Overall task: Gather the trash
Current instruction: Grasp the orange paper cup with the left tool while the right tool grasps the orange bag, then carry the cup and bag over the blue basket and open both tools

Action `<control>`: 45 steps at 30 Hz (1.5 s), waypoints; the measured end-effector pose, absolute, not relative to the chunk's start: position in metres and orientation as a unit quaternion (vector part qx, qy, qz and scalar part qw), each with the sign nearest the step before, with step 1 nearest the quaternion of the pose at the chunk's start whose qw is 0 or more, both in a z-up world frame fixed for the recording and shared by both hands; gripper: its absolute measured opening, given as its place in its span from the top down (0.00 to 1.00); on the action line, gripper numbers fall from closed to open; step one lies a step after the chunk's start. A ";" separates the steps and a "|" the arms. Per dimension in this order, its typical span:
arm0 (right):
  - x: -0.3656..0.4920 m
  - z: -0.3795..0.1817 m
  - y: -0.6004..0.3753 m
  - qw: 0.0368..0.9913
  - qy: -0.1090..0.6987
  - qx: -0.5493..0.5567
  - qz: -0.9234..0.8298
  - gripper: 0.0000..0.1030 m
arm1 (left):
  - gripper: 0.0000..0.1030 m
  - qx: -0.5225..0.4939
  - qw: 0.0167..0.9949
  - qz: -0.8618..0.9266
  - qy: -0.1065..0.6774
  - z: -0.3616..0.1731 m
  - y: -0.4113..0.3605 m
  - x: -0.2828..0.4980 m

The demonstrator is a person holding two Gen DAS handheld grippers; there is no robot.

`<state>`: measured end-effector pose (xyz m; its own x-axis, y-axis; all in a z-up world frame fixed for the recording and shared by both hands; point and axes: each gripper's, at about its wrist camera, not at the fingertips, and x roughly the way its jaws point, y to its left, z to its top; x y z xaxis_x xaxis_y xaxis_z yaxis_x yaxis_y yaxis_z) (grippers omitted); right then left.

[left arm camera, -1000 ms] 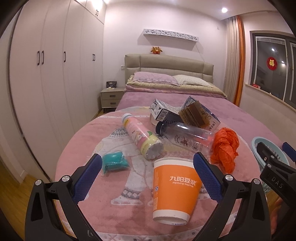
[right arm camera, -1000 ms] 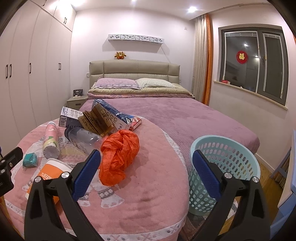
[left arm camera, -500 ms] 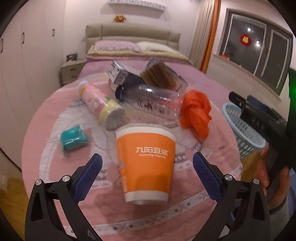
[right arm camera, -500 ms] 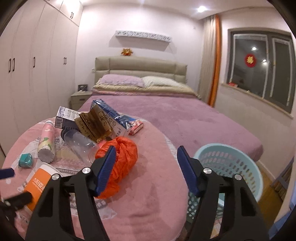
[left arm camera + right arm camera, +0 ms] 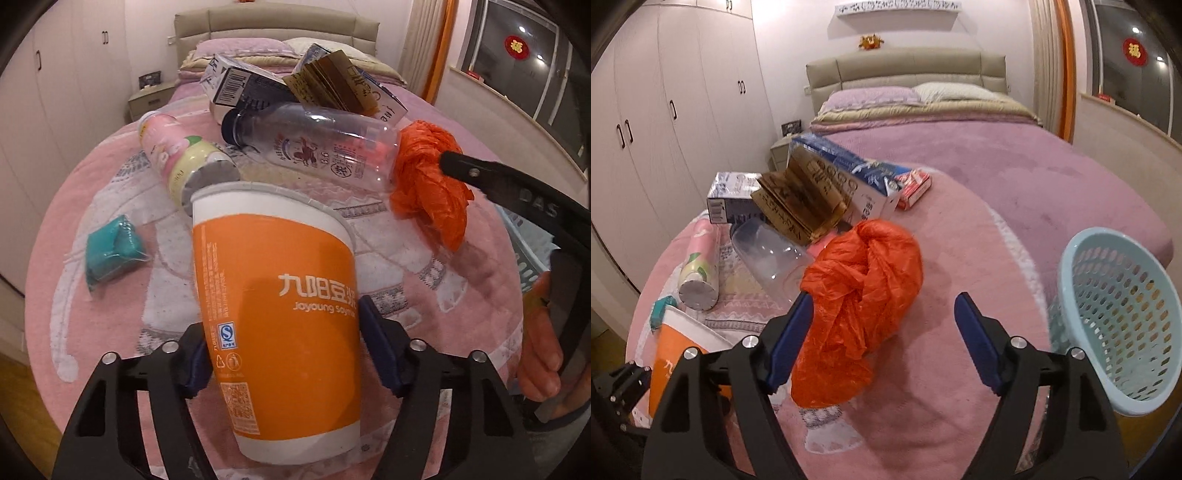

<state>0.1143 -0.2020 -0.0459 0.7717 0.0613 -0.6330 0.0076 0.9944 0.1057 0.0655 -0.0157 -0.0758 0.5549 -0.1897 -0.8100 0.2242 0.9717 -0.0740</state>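
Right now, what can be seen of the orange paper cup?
The orange paper cup has an orange printed sleeve, white bands at rim and base, white "Joyoung soymilk" lettering, small print, a QS mark and a QR code. It stands rim-up, tilted, on the pink blanket. The left hand-held gripper has its blue pads against both sides. A pink bottle lies just behind its rim. The right wrist view shows only its edge.
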 end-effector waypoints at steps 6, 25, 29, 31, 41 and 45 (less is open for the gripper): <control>0.129 -0.054 -0.193 0.932 0.358 0.052 0.027 0.27 | 0.38 0.031 0.893 -0.111 0.436 -0.072 -0.019 0.061; 0.117 -0.047 -0.212 0.937 0.342 0.068 0.011 0.72 | 0.38 0.038 0.915 -0.158 0.369 -0.035 -0.044 0.047; 0.099 -0.026 -0.237 0.948 0.309 0.070 -0.021 0.72 | 0.38 0.045 0.916 -0.191 0.351 -0.019 -0.070 0.057; 0.091 -0.016 -0.255 0.952 0.294 0.073 -0.045 0.72 | 0.38 0.056 0.917 -0.208 0.335 -0.009 -0.090 0.064; 0.052 0.003 -0.373 0.940 0.260 0.145 -0.167 0.72 | 0.38 0.079 0.891 -0.323 0.311 0.016 -0.221 0.102; 0.047 -0.009 -0.416 0.922 0.273 0.177 -0.209 0.72 | 0.38 0.082 0.869 -0.359 0.330 0.003 -0.277 0.119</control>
